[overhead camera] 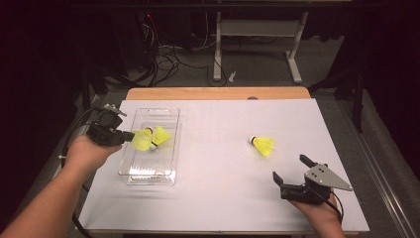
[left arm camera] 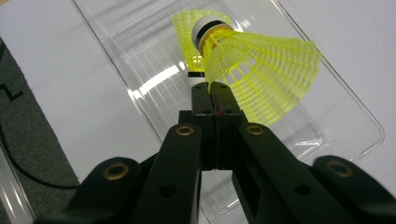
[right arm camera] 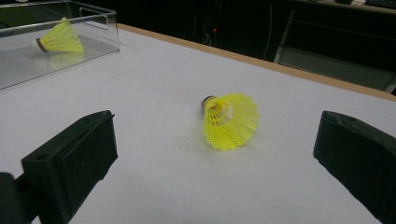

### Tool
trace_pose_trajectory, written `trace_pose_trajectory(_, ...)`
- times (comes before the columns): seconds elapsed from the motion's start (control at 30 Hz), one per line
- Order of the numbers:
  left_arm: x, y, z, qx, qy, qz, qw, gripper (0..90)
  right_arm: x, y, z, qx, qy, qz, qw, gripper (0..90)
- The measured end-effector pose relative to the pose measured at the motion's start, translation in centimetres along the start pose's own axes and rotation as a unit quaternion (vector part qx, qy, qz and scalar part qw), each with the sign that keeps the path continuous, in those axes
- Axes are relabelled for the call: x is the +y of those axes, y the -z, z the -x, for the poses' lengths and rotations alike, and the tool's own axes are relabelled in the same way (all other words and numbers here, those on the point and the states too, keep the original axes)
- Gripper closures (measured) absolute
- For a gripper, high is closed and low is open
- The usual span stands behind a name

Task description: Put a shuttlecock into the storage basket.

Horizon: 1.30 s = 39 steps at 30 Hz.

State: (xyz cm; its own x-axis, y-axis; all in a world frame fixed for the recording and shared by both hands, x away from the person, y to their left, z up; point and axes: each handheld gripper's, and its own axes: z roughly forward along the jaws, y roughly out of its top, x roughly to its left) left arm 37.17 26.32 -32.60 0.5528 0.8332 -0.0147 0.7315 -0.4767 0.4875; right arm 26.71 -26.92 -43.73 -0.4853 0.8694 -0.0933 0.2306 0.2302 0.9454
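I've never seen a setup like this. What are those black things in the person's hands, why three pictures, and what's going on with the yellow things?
A person holds a black two-jaw claw in each hand. One picture comes from a camera above the table; the other two come from cameras riding on each claw, looking along its jaws.

On the white table sits a clear plastic tray. The left claw, jaws closed, pinches the skirt edge of a yellow mesh shuttlecock above the tray. A second yellow shuttlecock is in the tray just behind it.

A third yellow shuttlecock lies on its side on the bare table. The right claw rests near it with jaws wide open, holding nothing. It looks like the shuttlecocks are being gathered into the tray.
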Motion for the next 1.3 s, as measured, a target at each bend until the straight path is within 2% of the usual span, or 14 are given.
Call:
trace_pose_trajectory(0.57,-0.4,-1.2,-0.3,0.004,0.002,-0.016,0.9999,90.0,0.0,0.0,0.0,0.000,0.001,0.000,1.0000,0.0)
trace_pose_trajectory(1.3,-1.0,-3.8,-1.6,0.008,0.028,-0.033,0.9990,90.0,-0.1,0.0,0.0,0.000,-0.001,-0.001,1.0000,0.0)
